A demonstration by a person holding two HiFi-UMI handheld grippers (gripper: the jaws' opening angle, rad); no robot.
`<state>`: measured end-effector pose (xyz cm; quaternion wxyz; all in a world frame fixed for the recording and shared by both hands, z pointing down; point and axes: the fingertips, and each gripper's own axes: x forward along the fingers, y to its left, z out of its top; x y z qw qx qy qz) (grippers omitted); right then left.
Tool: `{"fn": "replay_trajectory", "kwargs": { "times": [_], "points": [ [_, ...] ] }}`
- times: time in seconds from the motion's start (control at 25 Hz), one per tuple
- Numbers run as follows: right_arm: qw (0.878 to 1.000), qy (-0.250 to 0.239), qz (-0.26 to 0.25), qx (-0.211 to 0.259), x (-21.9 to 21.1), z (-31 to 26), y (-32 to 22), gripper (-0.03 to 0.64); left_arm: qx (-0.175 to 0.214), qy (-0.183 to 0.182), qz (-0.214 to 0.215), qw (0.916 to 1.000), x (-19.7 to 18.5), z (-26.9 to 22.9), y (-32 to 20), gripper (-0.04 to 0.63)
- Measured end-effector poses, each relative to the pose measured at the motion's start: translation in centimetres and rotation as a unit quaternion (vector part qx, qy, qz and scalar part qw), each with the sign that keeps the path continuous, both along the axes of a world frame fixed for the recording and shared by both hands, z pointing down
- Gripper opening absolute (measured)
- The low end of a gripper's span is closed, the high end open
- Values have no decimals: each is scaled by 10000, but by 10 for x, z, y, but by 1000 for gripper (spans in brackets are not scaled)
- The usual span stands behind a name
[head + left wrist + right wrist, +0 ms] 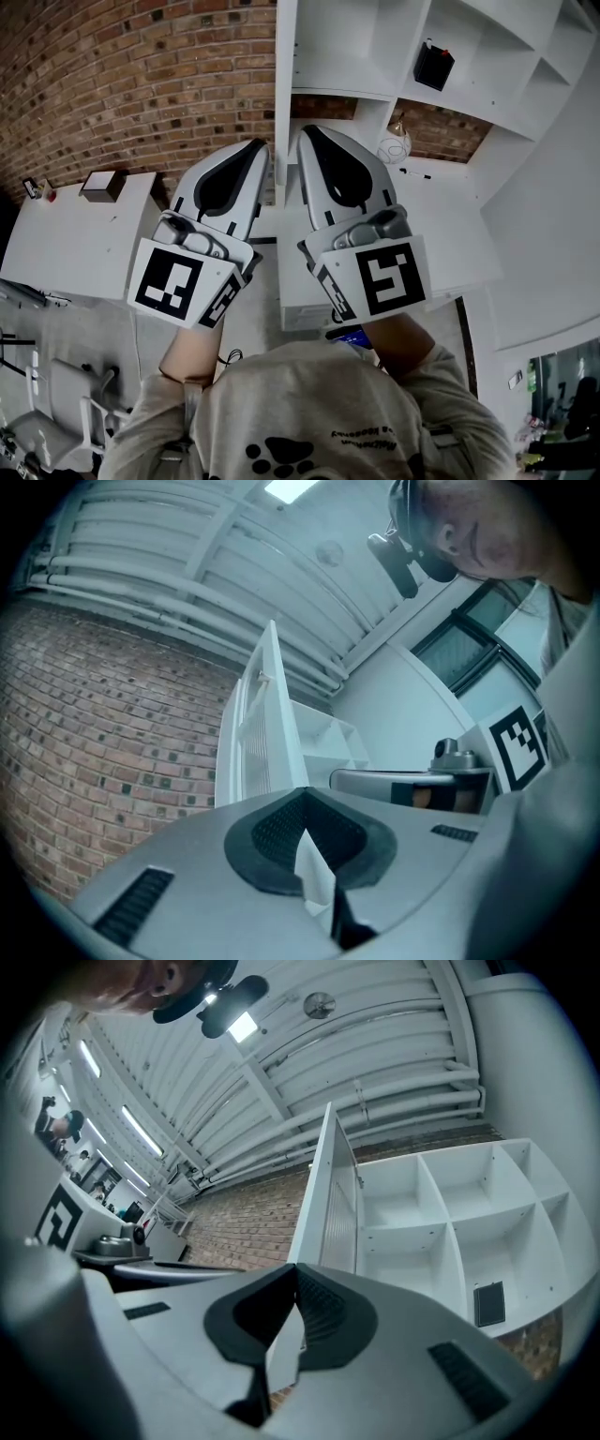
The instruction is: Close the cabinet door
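The white cabinet door stands open and is seen edge-on. It sits at the left edge of a white shelf cabinet made of open compartments. A small black box stands in one of those compartments.

Just in front of the door's edge, two hand-held grippers point up toward it, side by side. The left gripper is slightly to the left of the edge and the right gripper slightly to the right. Each has its dark-padded jaws closed tip to tip, with nothing held between them. Whether either tip touches the door cannot be told.

Under the shelves is a white counter, with a rounded clear object near its back edge. A red brick wall runs behind the cabinet and off to the left. A separate white table stands against that wall, with a small brown box at its far right corner. At the bottom, the person's grey sleeves reach up to the grippers.
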<state>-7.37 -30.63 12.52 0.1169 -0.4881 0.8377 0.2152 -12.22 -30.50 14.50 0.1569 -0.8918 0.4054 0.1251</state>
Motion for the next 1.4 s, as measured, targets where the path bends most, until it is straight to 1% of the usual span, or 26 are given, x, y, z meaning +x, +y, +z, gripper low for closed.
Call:
{"fn": "replay_trajectory", "kwargs": {
  "times": [0.24,0.4,0.52,0.56,0.6,0.64,0.8,1.0,1.2,1.4],
  "points": [
    [10000,45,21,48,-4,-12,-4,20,181,-62,-115,9998,-5,-12,-4,7],
    [9999,-9,72,116,-7,-22,-6,20,212,-72,-122,9997,-7,-15,-7,8],
    [9999,73,59,114,-13,-25,-10,24,203,-68,-107,9997,-7,-15,-9,6],
    [9999,121,37,73,-15,-25,-12,53,200,-66,-96,9997,-7,-15,-10,7],
    [9999,162,3,12,-18,-24,-14,111,191,-61,-82,9998,-7,-14,-11,7],
    [9998,186,-29,-60,-21,-22,-17,133,177,-54,-69,9998,-7,-14,-12,6],
    [9993,195,-2,-322,-27,-16,-29,135,91,-15,-33,10000,-8,-11,-17,7],
    [9986,117,162,-490,-29,-10,-43,135,54,-25,-4,10000,-11,-6,-22,7],
    [9985,114,397,-361,-28,-9,-44,135,15,-86,77,9999,-9,-1,-27,8],
    [9984,143,446,-314,-26,-9,-43,133,1,-72,202,9998,-7,1,-32,6]
  ]
}}
